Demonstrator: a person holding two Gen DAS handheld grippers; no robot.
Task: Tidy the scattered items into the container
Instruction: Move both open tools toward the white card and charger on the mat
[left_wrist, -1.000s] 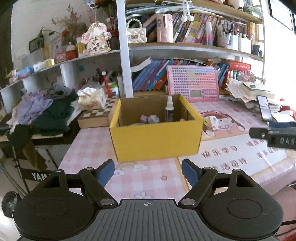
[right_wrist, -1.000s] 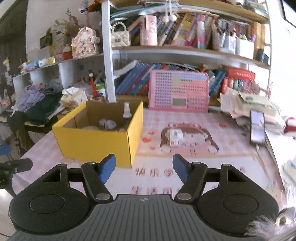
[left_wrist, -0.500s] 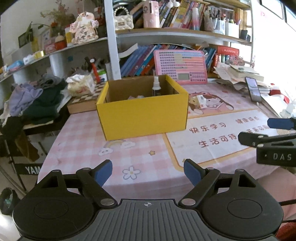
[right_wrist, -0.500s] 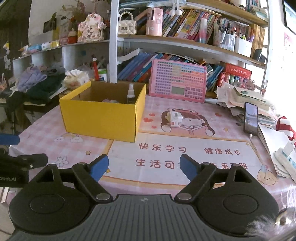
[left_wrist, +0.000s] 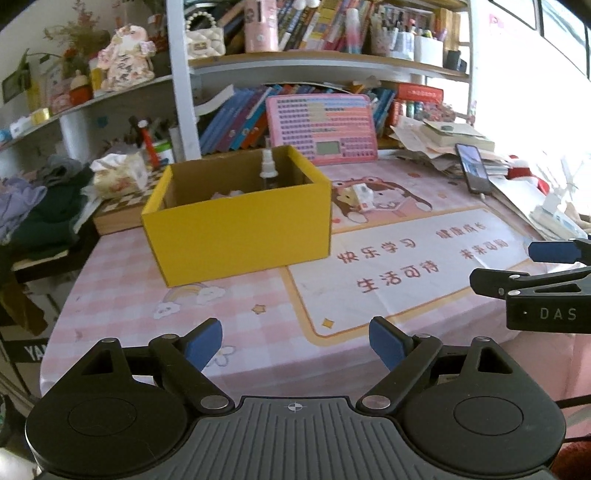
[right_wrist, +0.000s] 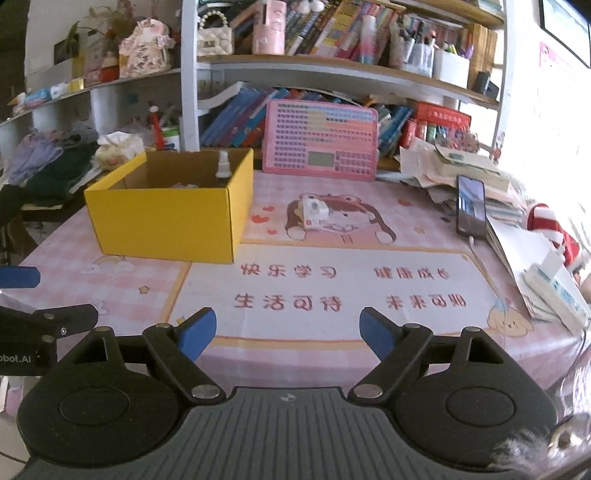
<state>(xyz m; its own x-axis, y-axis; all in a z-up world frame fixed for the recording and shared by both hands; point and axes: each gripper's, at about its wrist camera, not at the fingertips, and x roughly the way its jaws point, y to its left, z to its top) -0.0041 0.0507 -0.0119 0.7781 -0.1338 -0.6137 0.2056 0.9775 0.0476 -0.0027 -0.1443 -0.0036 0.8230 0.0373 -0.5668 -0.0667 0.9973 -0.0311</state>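
Observation:
A yellow cardboard box (left_wrist: 240, 229) (right_wrist: 162, 225) stands on the pink table mat, holding a small spray bottle (left_wrist: 266, 166) (right_wrist: 223, 164) and some pale items. A small white toy-like item (left_wrist: 361, 194) (right_wrist: 313, 212) lies on the mat to the right of the box. My left gripper (left_wrist: 295, 343) hovers open and empty over the table's near edge, well short of the box. Over the printed mat, my right gripper (right_wrist: 287, 330) is open too, nothing between its blue pads. Each gripper shows at the edge of the other's view.
A pink keyboard-like board (right_wrist: 319, 138) leans against books behind the box. A phone (right_wrist: 471, 205) and paper stacks (right_wrist: 461, 166) crowd the right side. Clothes (left_wrist: 33, 206) and a tissue pack (left_wrist: 118, 173) lie left of the box. Shelves (right_wrist: 332, 62) rise behind.
Both grippers have drawn back from the box toward the table's near edge and sunk a little. The right gripper's jaws have widened; the left's opened slightly more.

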